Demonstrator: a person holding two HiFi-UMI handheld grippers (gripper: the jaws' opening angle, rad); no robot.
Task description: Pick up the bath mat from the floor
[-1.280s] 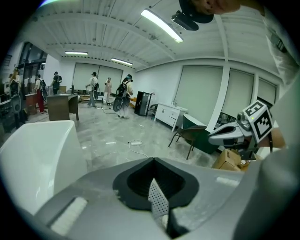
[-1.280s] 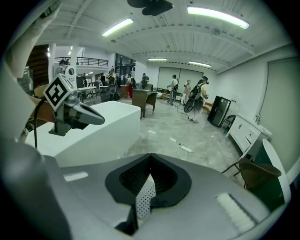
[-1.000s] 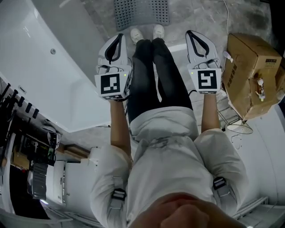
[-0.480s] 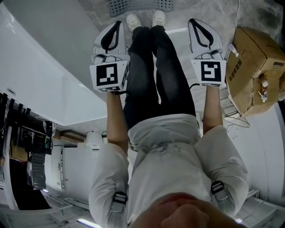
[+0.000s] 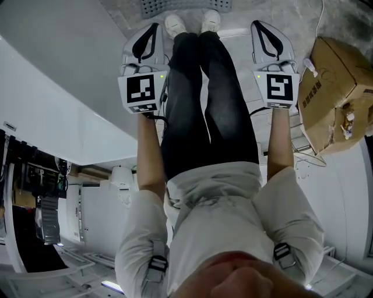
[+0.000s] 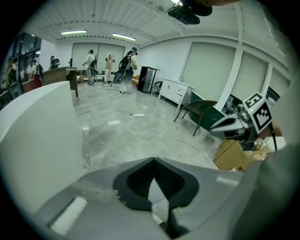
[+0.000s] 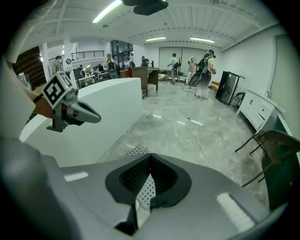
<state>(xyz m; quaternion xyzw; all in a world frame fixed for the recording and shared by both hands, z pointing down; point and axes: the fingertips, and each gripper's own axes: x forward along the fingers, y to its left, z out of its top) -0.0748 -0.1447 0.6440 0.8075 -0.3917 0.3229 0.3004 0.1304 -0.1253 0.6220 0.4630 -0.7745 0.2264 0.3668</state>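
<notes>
The left gripper [image 6: 153, 161], jaws pressed together, hangs over grey marble floor [image 6: 122, 136], a white tub wall [image 6: 37, 136] to its left, what looks like a cardboard box [image 6: 229, 154] at right.

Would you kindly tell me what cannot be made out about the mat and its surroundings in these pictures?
- Mat, head view: cut off by the top edge, so only a strip shows.
- Mat, right gripper view: the shut right tool hides all but a perforated corner.
- Left gripper view: the shut left tool fills the lower frame, and no mat can be made out.
- Box, head view: its print is too small to read.
</notes>
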